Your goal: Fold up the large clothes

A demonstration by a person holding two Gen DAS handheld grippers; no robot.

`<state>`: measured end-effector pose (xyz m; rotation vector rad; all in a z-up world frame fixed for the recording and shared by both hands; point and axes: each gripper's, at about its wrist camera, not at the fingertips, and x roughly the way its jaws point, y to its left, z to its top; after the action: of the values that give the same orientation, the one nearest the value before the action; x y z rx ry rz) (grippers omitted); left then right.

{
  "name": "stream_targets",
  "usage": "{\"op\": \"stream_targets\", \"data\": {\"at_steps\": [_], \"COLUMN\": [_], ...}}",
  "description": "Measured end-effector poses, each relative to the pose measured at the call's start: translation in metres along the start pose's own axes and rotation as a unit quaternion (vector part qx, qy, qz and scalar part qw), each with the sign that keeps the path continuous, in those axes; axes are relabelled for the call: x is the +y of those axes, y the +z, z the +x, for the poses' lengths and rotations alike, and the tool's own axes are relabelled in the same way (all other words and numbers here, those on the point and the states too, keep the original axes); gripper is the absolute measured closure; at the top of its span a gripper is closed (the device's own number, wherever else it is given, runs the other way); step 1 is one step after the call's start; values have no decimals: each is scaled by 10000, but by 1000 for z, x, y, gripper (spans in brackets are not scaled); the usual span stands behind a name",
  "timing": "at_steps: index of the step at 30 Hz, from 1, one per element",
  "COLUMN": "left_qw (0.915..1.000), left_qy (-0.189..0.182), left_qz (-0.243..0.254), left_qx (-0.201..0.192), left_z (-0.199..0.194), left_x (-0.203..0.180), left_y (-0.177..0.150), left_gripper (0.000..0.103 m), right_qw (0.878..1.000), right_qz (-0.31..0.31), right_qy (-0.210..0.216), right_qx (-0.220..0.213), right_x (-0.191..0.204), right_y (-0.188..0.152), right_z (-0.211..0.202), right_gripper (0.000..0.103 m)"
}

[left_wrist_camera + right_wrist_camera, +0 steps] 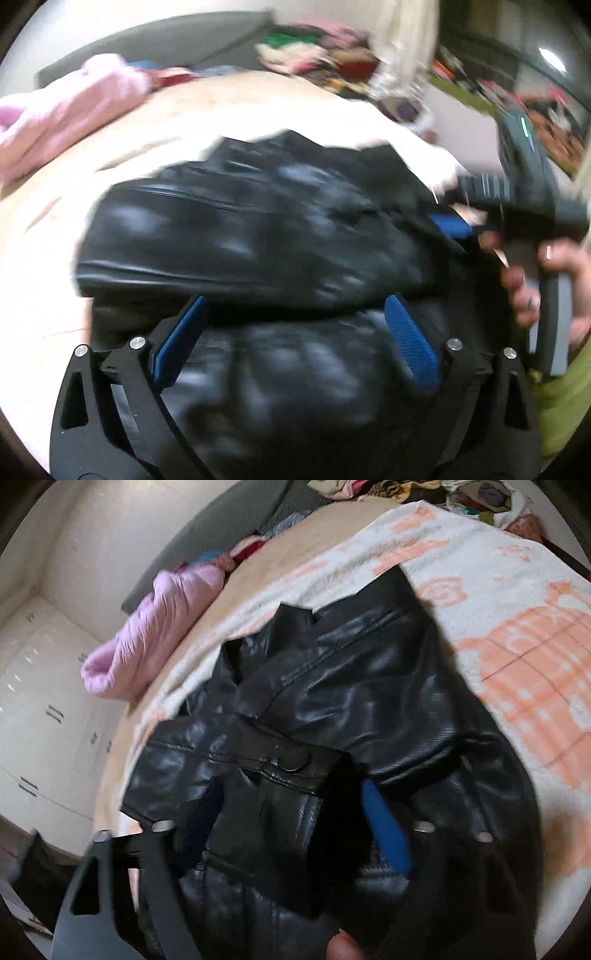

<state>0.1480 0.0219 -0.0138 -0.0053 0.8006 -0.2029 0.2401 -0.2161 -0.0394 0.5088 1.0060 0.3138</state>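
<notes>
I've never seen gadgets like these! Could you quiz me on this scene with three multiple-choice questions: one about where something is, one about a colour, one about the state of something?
1. Where does the black jacket lie?
A. On the blanket-covered bed
B. On a chair
C. On a hanger

2. What colour is the puffy garment at the bed's far edge?
A. Green
B. Pink
C. Yellow

3. How does the left gripper stand?
A. Shut on a sock
B. Open, pads wide apart over the jacket
C. Out of sight

Answers:
1 A: the jacket spreads across the white and orange blanket.
2 B: the right wrist view shows it pale pink.
3 B: its blue pads sit wide apart with black leather between them, nothing pinched.

The right gripper also hangs over the jacket; blur hides whether it grips.
</notes>
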Motion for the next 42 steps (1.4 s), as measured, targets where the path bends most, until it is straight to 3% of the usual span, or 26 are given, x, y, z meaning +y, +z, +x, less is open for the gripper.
{"op": "stream_targets", "data": {"at_steps": [1, 3, 6, 10, 14, 18, 24, 34, 37, 40, 42], "left_qw": [9998, 9975, 9902, 9806, 9764, 9789, 9821, 9827, 9830, 9835, 9836], "left_qy": [118, 332, 634, 923, 853, 806, 638, 781, 870, 862, 839], "left_qz": [-167, -598, -1200, -1679, -1947, -1870, -1731, -1446, -1337, -1326, -1345], "left_qx": [-62, -186, -328, -422, -389, -193, 381, 851, 905, 879, 863], "left_z": [-6, -17, -31, -36, -19, 7, 58, 97, 104, 104, 104], "left_x": [15, 49, 94, 129, 139, 134, 121, 109, 108, 109, 110], "left_y": [3, 13, 24, 43, 63, 76, 78, 59, 56, 54, 53], "left_gripper": [13, 11, 11, 11, 15, 46, 75, 75, 75, 75, 75], "right_qw": [9998, 9981, 9887, 9626, 9488, 9436, 9419, 9451, 9457, 9597, 9641], "right_qz": [-179, -608, -1461, -2540, -2916, -2983, -2982, -2849, -2785, -2365, -2102], "right_qy": [-39, -49, -89, -336, -662, -849, -945, -1030, -1346, -1309, -1325], "right_qx": [89, 60, -313, -878, -1018, -1162, -1220, -1227, -996, -773, -937], "right_x": [7, 21, 53, 85, 83, 72, 65, 57, 52, 37, 29], "right_y": [1, 3, 13, 28, 33, 30, 38, 46, 46, 51, 55], "right_z": [6, 4, -16, -50, -51, -43, -39, -34, -22, -21, -31], "right_gripper": [74, 92, 93, 93, 93, 93, 93, 93, 84, 72, 56]}}
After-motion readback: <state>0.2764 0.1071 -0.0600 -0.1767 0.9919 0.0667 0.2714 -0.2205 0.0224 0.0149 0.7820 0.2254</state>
